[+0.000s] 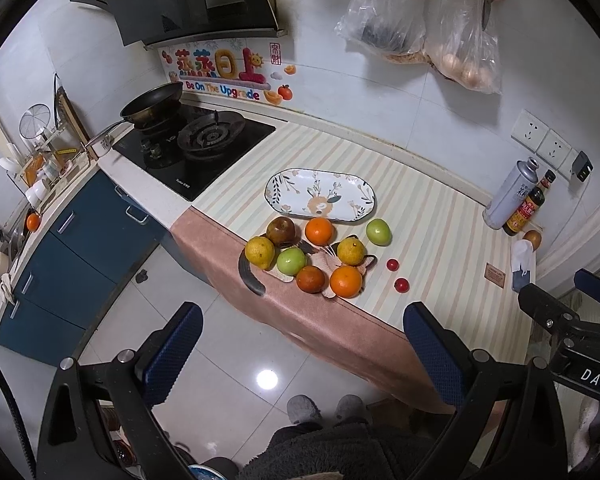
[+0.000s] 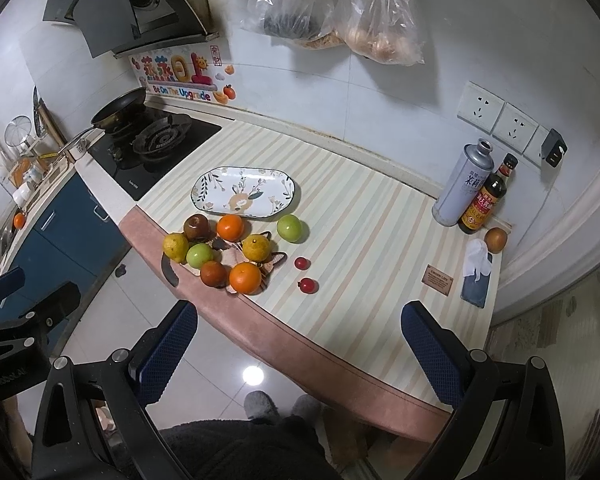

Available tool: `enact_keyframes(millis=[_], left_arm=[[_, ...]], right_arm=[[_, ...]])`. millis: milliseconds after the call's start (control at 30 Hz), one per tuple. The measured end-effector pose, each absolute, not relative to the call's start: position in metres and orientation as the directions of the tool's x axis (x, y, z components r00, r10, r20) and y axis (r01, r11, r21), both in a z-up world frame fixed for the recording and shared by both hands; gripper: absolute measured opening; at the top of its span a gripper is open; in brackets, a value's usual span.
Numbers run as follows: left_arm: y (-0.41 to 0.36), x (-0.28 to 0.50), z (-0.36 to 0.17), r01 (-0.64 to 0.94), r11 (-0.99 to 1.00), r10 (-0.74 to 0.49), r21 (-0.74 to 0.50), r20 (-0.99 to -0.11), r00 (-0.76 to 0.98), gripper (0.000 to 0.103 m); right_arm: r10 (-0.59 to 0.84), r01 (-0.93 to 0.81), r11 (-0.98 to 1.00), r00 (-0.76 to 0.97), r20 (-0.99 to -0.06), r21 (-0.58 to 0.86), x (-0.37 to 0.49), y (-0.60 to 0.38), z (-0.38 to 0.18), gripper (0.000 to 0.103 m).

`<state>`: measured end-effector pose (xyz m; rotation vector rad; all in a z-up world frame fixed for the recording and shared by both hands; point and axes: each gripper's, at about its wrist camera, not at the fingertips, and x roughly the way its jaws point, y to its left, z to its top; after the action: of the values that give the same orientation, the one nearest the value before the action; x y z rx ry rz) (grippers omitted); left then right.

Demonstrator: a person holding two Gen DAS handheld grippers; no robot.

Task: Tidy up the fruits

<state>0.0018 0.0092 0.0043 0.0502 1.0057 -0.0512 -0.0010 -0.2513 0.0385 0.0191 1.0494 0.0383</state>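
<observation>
An empty oval floral plate (image 1: 320,196) (image 2: 246,191) lies on the striped counter. In front of it several fruits crowd a small pink dish (image 1: 328,264): oranges (image 1: 346,281) (image 2: 245,277), green apples (image 1: 291,261) (image 2: 289,228), yellow citrus (image 1: 259,252) (image 2: 256,247) and a dark brown fruit (image 1: 281,230) (image 2: 196,226). Two small red fruits (image 1: 401,285) (image 2: 307,285) sit to the right. My left gripper (image 1: 302,354) hangs open in front of the counter edge, holding nothing. My right gripper (image 2: 300,356) is open too, also short of the fruits.
A gas stove (image 2: 156,142) with a black pan (image 2: 120,110) stands to the left. A grey can (image 2: 462,184), a sauce bottle (image 2: 486,200), a brown fruit (image 2: 495,239) and a phone (image 2: 476,286) sit at the right. Plastic bags (image 2: 332,12) hang on the wall. A dark curved object (image 1: 250,276) lies at the counter edge.
</observation>
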Motion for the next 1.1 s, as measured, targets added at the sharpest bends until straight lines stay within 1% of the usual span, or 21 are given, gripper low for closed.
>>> enact_keyframes(millis=[1100], left_arm=[[0.0085,0.0030,0.0008,0.067,0.998,-0.019,0.021,-0.844,0.536,0.103]], right_arm=[[0.050,-0.022,0.999,0.496,-0.867,0.046,-0.0020,-0.2488,0.0368,0.103]])
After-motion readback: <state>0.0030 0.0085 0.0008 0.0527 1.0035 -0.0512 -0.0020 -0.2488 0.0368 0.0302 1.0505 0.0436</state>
